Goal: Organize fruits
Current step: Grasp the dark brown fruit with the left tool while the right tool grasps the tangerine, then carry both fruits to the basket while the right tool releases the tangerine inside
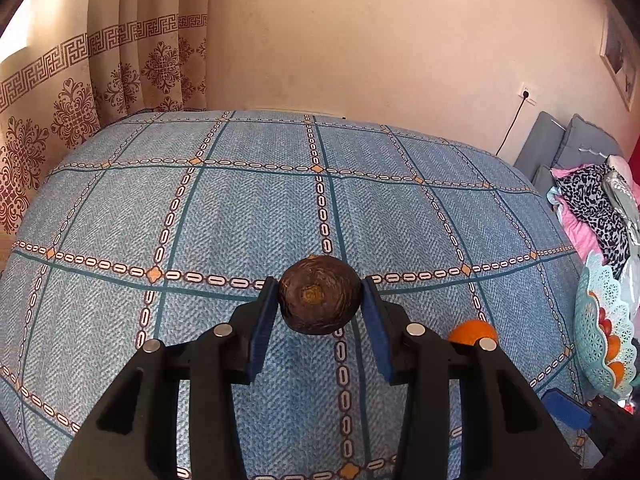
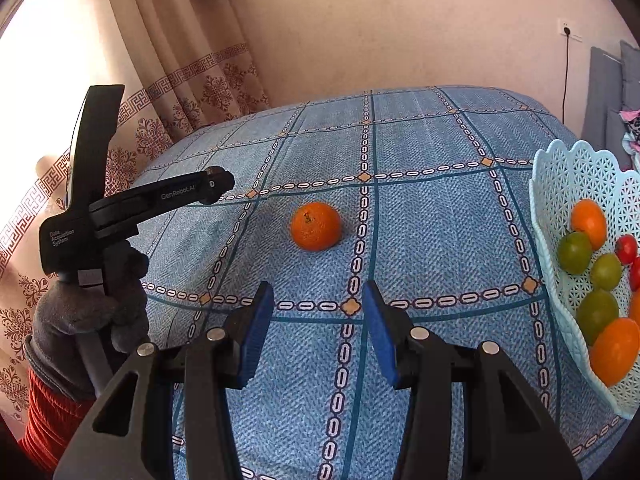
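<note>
My left gripper (image 1: 320, 304) is shut on a dark brown round fruit (image 1: 319, 294), both blue pads pressed against its sides, held above the blue checked tablecloth (image 1: 240, 208). An orange (image 1: 472, 331) lies just right of it, partly behind the right finger. In the right wrist view the same orange (image 2: 316, 226) sits alone on the cloth ahead of my right gripper (image 2: 318, 300), which is open and holds nothing. A pale blue lattice basket (image 2: 568, 176) at the right holds oranges, green fruits and small red ones.
A gloved hand (image 2: 88, 312) holds the left gripper's body (image 2: 160, 200) at the left in the right wrist view. Patterned curtains (image 1: 80, 100) hang behind the table at left. Grey cushions and a pile of clothes (image 1: 592, 200) lie to the right, beyond the basket (image 1: 600, 320).
</note>
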### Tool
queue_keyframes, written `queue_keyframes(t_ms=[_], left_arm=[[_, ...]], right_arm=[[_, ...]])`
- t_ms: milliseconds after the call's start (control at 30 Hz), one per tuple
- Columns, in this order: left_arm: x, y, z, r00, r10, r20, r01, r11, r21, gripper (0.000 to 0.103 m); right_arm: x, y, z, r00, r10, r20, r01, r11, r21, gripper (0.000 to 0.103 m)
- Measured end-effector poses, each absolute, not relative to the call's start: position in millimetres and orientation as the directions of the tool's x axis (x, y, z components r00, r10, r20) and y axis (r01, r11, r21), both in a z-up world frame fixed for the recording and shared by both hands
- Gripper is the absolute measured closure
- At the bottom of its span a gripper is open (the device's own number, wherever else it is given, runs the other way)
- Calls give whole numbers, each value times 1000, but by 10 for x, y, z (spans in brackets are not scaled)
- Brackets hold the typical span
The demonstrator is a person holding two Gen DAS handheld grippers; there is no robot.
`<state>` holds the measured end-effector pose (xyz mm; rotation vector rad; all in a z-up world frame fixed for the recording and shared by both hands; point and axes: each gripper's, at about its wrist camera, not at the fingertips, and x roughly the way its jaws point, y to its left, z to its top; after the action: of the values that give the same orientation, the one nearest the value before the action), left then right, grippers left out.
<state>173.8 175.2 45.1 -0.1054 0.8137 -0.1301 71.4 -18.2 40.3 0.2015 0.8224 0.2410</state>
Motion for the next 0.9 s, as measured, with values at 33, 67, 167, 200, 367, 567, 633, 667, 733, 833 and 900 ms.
queue_keyframes(t_ms=[33,67,167,200,367,567,633,667,733,833,900], left_arm=[[1735,1767,472,683,-154,-714,72,987,-144,59],[1729,1783,487,685,-152,-712,69,987,-144,59],[1730,1852,517,687,-159,-709,62,985,-160,59],[1731,1867,525,688,-160,-708,60,985,-164,59],[1714,1937,547,694,-158,-702,39,982,-183,59],[1730,2003,553,699,-154,-698,24,981,-192,59],[1731,1994,546,702,-139,-699,21,984,-174,59],[1732,1986,539,704,-127,-699,18,987,-161,59],[1732,1974,528,704,-116,-700,17,989,-147,59],[1732,1979,521,701,-125,-702,23,988,-153,59],[1730,1978,526,703,-125,-700,24,988,-153,59]], right_arm=[[775,-158,392,649,295,-701,-137,952,273,56],[835,-133,380,643,291,-708,-133,953,271,56],[1020,-71,353,632,286,-720,-129,955,267,56],[1082,-44,349,633,277,-723,-126,958,258,56],[1346,92,322,631,248,-735,-128,968,217,56],[1551,154,254,628,205,-751,-96,978,187,56],[1584,138,223,624,197,-756,-83,979,187,57],[1595,140,203,622,195,-758,-80,979,186,57],[1614,155,168,619,191,-762,-81,980,181,56],[1613,185,128,625,168,-762,-79,985,152,57],[1583,221,124,633,144,-760,-79,989,122,57]])
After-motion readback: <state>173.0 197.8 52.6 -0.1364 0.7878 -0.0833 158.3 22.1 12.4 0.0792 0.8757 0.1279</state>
